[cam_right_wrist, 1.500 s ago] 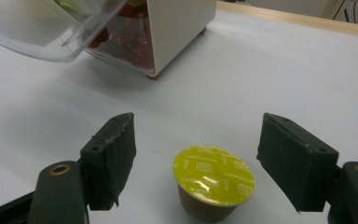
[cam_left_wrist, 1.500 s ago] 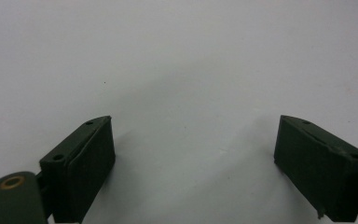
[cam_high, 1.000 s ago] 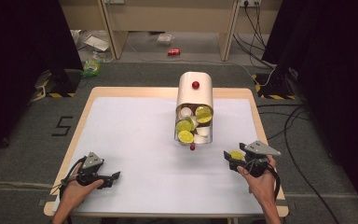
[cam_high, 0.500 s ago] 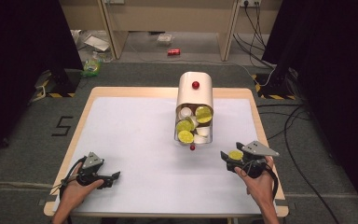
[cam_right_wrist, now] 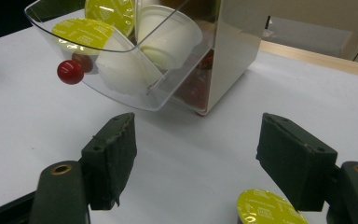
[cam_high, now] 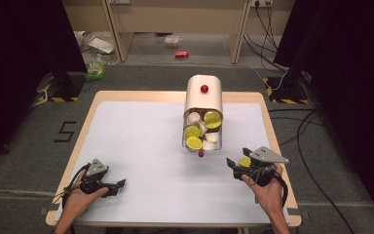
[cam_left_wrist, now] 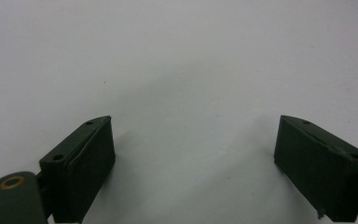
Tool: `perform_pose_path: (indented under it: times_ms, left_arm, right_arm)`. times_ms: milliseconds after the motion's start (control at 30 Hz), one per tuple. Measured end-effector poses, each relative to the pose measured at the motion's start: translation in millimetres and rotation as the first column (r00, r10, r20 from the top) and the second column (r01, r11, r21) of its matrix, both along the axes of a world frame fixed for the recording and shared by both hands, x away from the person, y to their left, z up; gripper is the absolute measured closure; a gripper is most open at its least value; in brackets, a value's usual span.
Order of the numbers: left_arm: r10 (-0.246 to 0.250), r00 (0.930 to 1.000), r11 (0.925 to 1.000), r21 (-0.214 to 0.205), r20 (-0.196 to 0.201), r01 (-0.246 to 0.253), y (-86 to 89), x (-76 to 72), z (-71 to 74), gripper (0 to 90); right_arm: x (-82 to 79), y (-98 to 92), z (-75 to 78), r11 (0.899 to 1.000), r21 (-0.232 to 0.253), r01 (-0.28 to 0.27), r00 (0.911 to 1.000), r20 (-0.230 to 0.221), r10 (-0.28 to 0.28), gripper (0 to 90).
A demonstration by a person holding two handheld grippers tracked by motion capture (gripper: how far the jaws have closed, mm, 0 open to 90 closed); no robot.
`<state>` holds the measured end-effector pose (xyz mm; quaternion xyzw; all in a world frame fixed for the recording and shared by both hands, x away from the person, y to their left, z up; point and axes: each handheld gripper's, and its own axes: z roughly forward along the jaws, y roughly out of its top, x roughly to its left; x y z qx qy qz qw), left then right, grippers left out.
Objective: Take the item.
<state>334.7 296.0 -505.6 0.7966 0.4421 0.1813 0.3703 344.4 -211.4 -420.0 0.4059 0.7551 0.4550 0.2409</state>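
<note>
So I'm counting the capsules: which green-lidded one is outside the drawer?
The green-lidded capsule at the right gripper; the rest sit in the clear drawer.

Even overhead light in the high view: the white table cover reads bright and flat, while the room at 9 and 3 o'clock falls to near black. Left gripper view is soft and grainy, with faint grey shadows spreading toward 12 o'clock. Right gripper view has mild glare on the clear drawer; the background at 2 o'clock is blurred.
</note>
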Motion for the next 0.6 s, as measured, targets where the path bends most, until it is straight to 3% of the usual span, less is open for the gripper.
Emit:
perform_pose_path:
  times_ms: [600]
  left_arm:
    - [0.0,1.0,1.0,0.0,0.0,0.0,0.0,0.1,0.0,11.5]
  right_arm:
    - [-2.6,17.1,3.2,0.999,-0.002,-0.048,0.9989,0.001,0.048,28.6]
